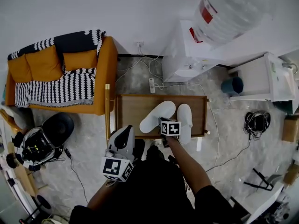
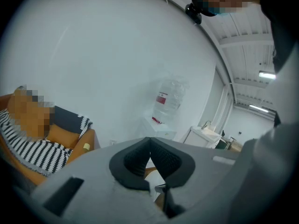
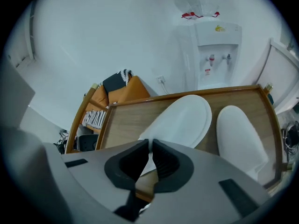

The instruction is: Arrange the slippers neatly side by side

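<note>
Two white slippers lie on a low wooden table (image 1: pixel 131 107). The left slipper (image 1: pixel 157 115) lies slanted, toe to the far right, close against the straight right slipper (image 1: pixel 185 120). My right gripper (image 1: pixel 162 122) sits at the slanted slipper's heel, shut on its edge. In the right gripper view the pads (image 3: pixel 140 160) pinch the heel of that slipper (image 3: pixel 184 120), with the other slipper (image 3: pixel 240 139) to its right. My left gripper (image 1: pixel 125 130) hovers off the table's near left edge. Its jaws (image 2: pixel 149 143) are shut on nothing and point toward the wall.
An orange sofa (image 1: pixel 60 73) with a striped throw stands at the far left. A water dispenser (image 1: pixel 187 55) with its bottle (image 1: pixel 229 13) stands behind the table. A power strip (image 1: pixel 152 84) and cables lie on the floor. To the right stands a white cabinet (image 1: pixel 266 78).
</note>
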Motion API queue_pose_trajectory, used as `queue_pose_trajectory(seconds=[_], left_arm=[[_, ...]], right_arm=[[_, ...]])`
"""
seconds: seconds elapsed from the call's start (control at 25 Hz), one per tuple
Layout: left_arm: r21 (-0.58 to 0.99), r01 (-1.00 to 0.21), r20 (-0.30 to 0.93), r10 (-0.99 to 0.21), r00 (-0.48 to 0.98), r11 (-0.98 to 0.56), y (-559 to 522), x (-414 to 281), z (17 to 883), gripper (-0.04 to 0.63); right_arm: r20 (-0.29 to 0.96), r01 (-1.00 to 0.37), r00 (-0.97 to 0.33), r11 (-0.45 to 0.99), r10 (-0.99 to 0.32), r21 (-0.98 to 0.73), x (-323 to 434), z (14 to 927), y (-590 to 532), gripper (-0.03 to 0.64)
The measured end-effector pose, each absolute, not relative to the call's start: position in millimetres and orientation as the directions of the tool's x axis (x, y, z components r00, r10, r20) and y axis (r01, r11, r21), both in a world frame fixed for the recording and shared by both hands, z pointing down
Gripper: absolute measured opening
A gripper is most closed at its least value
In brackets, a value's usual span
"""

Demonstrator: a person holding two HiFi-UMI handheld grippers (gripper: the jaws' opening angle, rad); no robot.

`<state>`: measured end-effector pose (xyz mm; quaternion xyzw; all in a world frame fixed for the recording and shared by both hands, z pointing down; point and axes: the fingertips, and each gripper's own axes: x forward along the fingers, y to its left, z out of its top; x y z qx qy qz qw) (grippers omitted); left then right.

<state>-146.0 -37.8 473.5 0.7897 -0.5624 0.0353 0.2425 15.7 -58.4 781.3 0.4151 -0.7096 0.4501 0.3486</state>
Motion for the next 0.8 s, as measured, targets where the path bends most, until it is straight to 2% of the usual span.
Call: queue_pose_trajectory(seconds=[0.2,0.44,0.8], left_arm=[[0.342,-0.907,0.329,-0.872,0.362,-0.247,-33.3,-134.0,472.3,0.012],[0.336,-0.907,0.334,-0.868,0.366,-0.254,-21.1,-113.5,470.1,0.012],[0.33,-0.914,0.35,-0.869,0.349,-0.234,-4.1,-88.1,469.6,0.012]], right_arm=[[0.87,-0.855,-0.437,0.407,-0.228,-0.323,32.9,772.0,-53.6,0.029],[0.871,-0.724,-0.47,0.626,-0.142,-0.288,45.1,764.2,-40.1,0.029],[0.873,-0.51,-0.489,0.811,0.002,-0.287,63.3,767.8,-22.9,0.028]])
